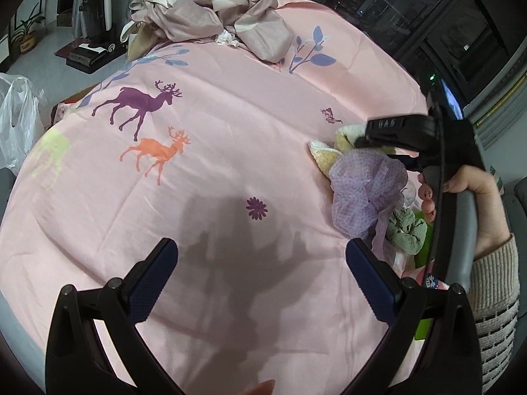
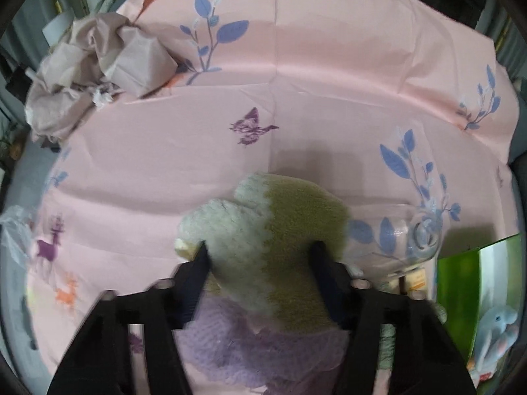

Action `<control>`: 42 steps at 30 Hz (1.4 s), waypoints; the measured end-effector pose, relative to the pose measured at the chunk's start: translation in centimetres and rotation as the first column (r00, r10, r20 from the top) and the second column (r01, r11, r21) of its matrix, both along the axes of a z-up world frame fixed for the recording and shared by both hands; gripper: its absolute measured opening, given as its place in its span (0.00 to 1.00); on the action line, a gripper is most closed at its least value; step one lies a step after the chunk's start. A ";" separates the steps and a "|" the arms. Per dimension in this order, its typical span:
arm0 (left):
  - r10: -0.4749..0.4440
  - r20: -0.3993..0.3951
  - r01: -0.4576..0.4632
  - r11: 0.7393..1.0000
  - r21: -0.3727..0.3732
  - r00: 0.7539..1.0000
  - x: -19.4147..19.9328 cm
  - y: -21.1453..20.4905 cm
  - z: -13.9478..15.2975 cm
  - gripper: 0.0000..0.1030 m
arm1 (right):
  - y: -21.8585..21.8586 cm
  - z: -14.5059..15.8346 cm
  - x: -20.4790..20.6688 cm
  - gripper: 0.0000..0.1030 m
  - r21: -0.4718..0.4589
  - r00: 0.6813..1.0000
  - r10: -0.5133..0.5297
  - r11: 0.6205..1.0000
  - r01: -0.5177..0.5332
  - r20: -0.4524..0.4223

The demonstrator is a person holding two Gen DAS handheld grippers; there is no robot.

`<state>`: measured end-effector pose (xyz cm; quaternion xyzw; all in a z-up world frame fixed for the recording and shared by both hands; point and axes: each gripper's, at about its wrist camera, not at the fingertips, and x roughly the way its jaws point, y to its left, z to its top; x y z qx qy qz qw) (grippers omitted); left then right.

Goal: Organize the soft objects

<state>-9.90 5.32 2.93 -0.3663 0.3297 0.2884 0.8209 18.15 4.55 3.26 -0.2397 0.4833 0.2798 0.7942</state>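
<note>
The right gripper (image 2: 260, 250) pinches a fuzzy cream-and-olive plush toy (image 2: 280, 230), one finger pressing into each side. Just nearer lies a lilac mesh bath pouf (image 2: 237, 345), on the right side of the pink deer-print sheet (image 2: 329, 75). The left gripper (image 1: 262, 260) hovers with fingers spread over bare sheet. Crumpled mauve cloth (image 1: 210, 10) lies at the far left.

Pink sheet (image 1: 230, 151) printed with purple and orange deer, blue leaf sprigs, purple butterfly. Plush toy (image 2: 280, 237) cream and olive-green. Mesh puff (image 1: 365, 184) lilac. Crumpled cloth (image 1: 210, 10) at 12 o'clock dusty mauve.
</note>
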 end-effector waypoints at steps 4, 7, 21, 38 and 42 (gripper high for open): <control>-0.008 0.004 0.008 1.000 0.005 1.000 0.1 -0.2 0.1 0.99 | -0.6 1.0 0.2 0.14 0.043 1.000 0.019 0.999 -0.019 -0.009; -0.015 -0.002 0.015 1.000 0.010 1.000 0.2 -0.4 0.1 0.99 | -1.8 2.8 0.1 0.13 0.123 1.000 0.030 0.992 -0.029 -0.006; -0.019 -0.016 0.020 0.999 0.029 1.000 0.3 -0.5 0.2 0.99 | -8.5 17.6 -6.6 0.13 0.408 0.964 0.127 0.887 -0.217 0.236; -0.003 -0.078 0.007 0.999 0.052 0.997 -0.3 -0.5 -0.1 0.99 | -13.2 7.2 -14.6 0.13 0.316 0.926 0.377 0.881 -0.351 -0.024; -0.002 -0.081 0.005 0.999 0.041 0.997 -0.4 -0.3 -0.2 0.99 | -12.5 2.3 -14.8 0.13 0.280 0.922 0.356 0.910 -0.305 -0.153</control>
